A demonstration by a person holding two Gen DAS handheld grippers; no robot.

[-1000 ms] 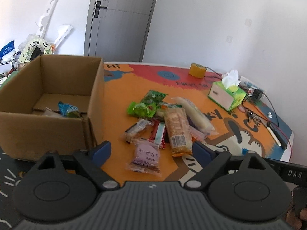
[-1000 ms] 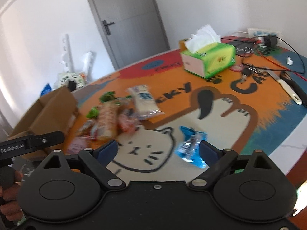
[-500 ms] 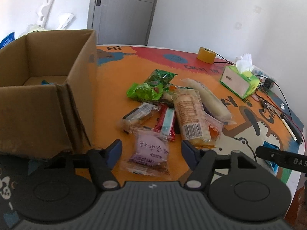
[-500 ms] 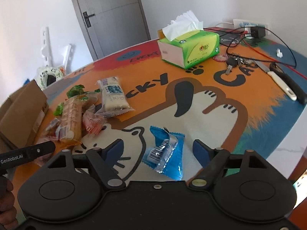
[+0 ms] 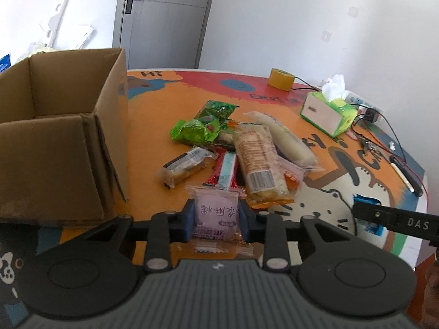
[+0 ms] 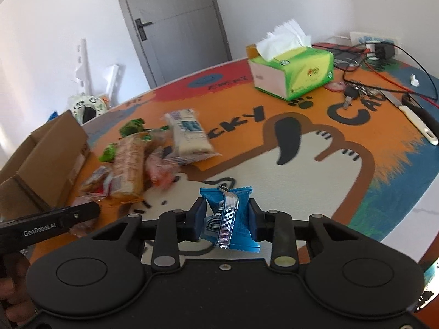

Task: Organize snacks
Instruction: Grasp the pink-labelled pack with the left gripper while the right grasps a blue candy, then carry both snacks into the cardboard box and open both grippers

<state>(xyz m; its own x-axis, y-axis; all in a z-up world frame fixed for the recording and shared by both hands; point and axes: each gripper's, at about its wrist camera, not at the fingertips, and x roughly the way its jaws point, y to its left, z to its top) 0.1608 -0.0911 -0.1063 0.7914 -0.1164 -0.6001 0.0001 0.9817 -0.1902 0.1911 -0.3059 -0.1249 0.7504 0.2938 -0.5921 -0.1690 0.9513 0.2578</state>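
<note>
My left gripper [image 5: 216, 220] is shut on a pale purple snack packet [image 5: 216, 216] at the near edge of the snack pile. My right gripper [image 6: 226, 219] is shut on a blue snack packet [image 6: 229, 213] over the white cat print of the mat. An open cardboard box [image 5: 60, 134] stands at the left in the left wrist view; it also shows in the right wrist view [image 6: 44, 159]. The pile holds a long tan bar [image 5: 259, 161], a white bar [image 5: 282, 137], green packets [image 5: 203, 126], a red-and-blue stick [image 5: 226, 170] and a clear-wrapped bar [image 5: 186, 164].
A green tissue box [image 6: 293, 71] stands at the back right. A roll of yellow tape [image 5: 280, 79] lies at the far edge. Keys [image 6: 354, 93], cables and a white-handled knife [image 6: 411, 118] lie along the right side. A grey door [image 5: 164, 19] is behind the table.
Both grippers have moved forward and down and closed. The left one has taken hold of the purple packet, the right one of the blue packet.
</note>
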